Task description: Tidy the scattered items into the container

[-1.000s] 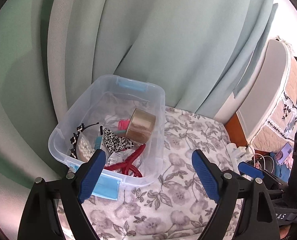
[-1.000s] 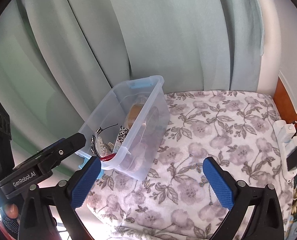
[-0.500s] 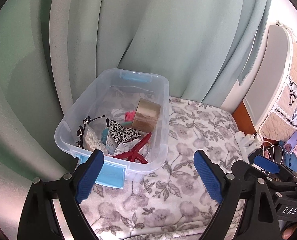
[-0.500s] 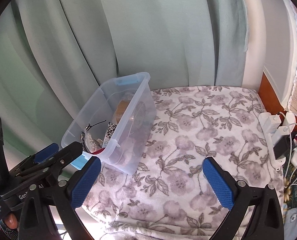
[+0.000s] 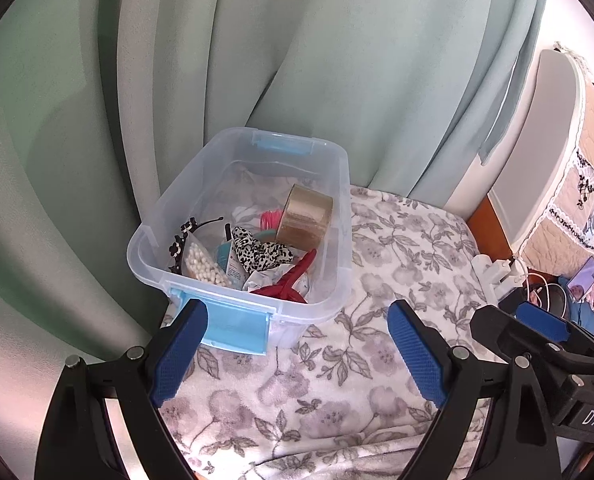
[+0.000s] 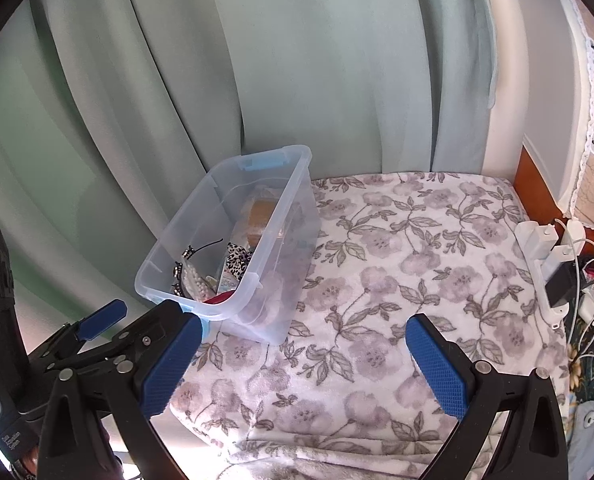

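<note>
A clear plastic container (image 5: 339, 216) with blue latches stands on the floral blanket (image 5: 397, 280) by the curtain; it also shows in the right wrist view (image 6: 285, 200). Inside lie a roll of brown tape (image 5: 305, 216), a leopard-print scrunchie (image 5: 257, 254), a red hair claw (image 5: 289, 282), a pack of cotton swabs (image 5: 203, 264) and a black headband (image 5: 185, 232). My left gripper (image 5: 297, 354) is open and empty, back from the container's near end. My right gripper (image 6: 303, 366) is open and empty over the blanket, right of the container.
A green curtain (image 5: 257, 60) hangs behind the container. A white power strip with chargers and cables (image 6: 553, 256) lies at the blanket's right edge. A white headboard (image 5: 537, 160) stands at the right. The left gripper's body (image 6: 97, 344) shows at the lower left of the right wrist view.
Both grippers have drawn back and up from the container, so it looks smaller and farther. Both stayed open and empty. The container's contents have not moved.
</note>
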Action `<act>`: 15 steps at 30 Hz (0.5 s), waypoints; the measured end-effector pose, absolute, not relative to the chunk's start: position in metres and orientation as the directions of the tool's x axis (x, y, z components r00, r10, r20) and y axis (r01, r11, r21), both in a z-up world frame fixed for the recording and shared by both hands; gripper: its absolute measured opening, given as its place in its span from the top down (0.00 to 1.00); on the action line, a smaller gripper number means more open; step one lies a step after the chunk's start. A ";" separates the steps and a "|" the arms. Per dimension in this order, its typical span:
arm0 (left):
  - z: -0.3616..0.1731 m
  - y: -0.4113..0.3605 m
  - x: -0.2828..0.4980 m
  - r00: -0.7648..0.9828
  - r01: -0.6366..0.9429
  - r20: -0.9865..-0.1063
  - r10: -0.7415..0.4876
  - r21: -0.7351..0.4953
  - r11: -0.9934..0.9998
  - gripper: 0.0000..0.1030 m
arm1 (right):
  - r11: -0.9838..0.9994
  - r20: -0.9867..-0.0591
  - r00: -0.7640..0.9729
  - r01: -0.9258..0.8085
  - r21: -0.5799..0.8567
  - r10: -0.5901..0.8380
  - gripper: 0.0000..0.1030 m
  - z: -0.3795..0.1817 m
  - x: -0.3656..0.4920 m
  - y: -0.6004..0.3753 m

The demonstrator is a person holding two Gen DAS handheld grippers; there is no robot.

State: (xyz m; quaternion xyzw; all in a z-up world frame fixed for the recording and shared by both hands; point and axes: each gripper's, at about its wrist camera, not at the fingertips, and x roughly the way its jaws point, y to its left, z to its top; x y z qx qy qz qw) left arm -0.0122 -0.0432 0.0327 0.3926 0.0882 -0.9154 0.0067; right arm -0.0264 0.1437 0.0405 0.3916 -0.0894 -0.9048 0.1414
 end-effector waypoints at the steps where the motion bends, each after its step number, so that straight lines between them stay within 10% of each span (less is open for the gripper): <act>1: 0.033 -0.045 -0.012 -0.691 0.083 -0.721 0.061 -0.162 -0.983 0.11 | -0.945 -0.683 -0.655 0.187 0.268 -0.323 0.00 0.041 -0.025 0.142; 15: 0.027 -0.054 -0.009 -0.654 0.097 -0.755 0.044 -0.141 -0.985 0.11 | -0.965 -0.683 -0.685 0.133 0.228 -0.255 0.00 0.043 -0.015 0.136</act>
